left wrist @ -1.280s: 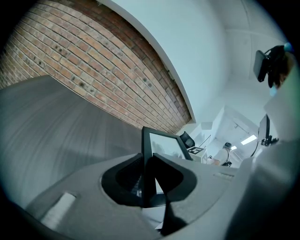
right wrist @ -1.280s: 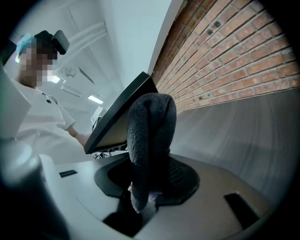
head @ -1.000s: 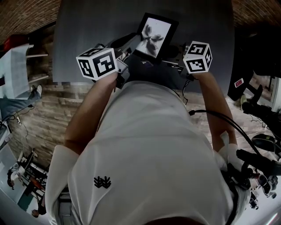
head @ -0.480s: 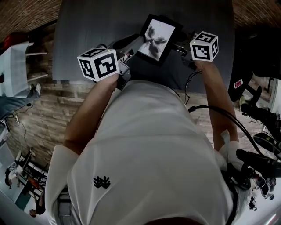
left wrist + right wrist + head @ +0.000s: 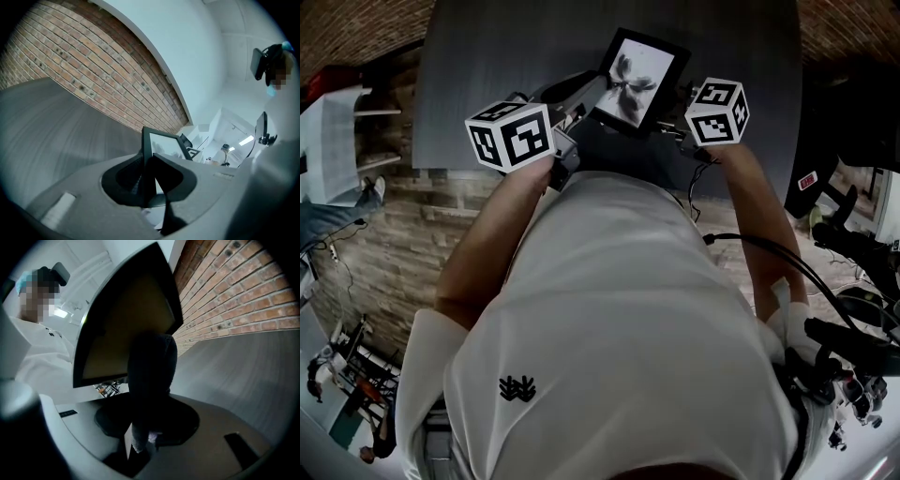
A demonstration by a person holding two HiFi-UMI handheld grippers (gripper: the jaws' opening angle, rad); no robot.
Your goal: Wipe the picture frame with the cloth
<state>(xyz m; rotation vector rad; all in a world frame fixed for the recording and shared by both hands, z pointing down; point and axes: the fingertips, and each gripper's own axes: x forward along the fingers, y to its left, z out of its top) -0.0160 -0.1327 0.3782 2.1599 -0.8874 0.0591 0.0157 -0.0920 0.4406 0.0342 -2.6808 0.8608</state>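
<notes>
A black picture frame (image 5: 636, 75) with a pale flower print is held tilted above the grey table (image 5: 487, 56). My left gripper (image 5: 581, 94) is shut on the frame's left edge. In the left gripper view the frame (image 5: 164, 143) stands edge-on between the jaws of the left gripper (image 5: 149, 161). My right gripper (image 5: 678, 103) is at the frame's right side. In the right gripper view a dark cloth (image 5: 150, 371) is pinched in the right gripper (image 5: 145, 427) and lies against the frame (image 5: 126, 315). The cloth is barely visible in the head view.
A brick wall (image 5: 93, 56) runs behind the table. A white shelf unit (image 5: 337, 141) stands at the left. Dark equipment (image 5: 853, 347) and a cable (image 5: 769, 253) lie at the right. The person's white shirt (image 5: 609, 328) fills the lower head view.
The right gripper swung up and right along the frame's edge, then came back left and down. The frame tilted slightly early on. The left gripper stayed put.
</notes>
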